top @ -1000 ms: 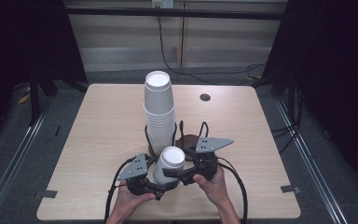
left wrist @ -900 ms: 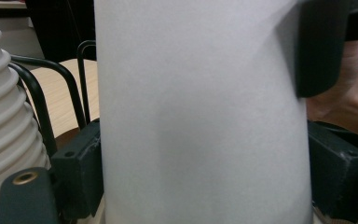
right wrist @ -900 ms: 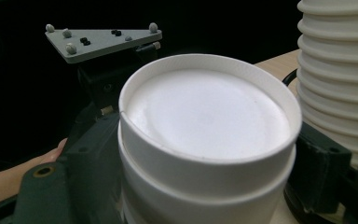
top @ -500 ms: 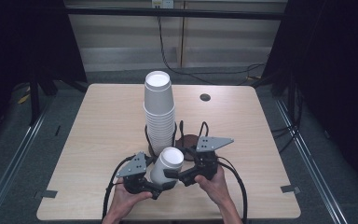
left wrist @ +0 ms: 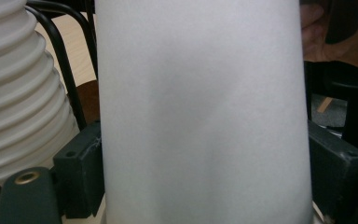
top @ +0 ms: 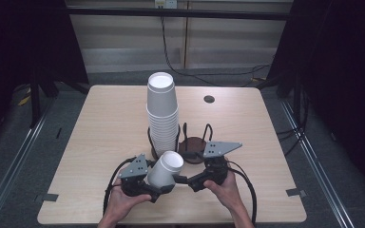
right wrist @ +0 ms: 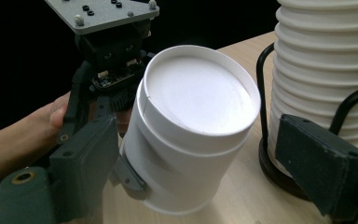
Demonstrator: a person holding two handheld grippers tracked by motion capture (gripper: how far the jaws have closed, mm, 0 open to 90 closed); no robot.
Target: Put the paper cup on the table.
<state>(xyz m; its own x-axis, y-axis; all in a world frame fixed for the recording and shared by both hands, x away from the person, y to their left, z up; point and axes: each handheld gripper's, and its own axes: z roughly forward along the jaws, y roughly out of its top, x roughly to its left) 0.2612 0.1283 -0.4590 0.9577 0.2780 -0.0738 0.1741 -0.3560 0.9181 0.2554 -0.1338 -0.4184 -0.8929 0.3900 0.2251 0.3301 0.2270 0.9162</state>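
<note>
while the left tool (top: 164, 183) clamps the cup (top: 165, 168), the right tool (right wrist: 205, 182) has just spread open.

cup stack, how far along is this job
Done: one paper cup is off the tall cup stack, which stands in the black wire holder. In hand: the left gripper clamps that cup, tilted, bottom end facing the right gripper, whose fingers have just opened and stand clear of it. Left: where the cup goes, I can't tell; the stack is tall.
</note>
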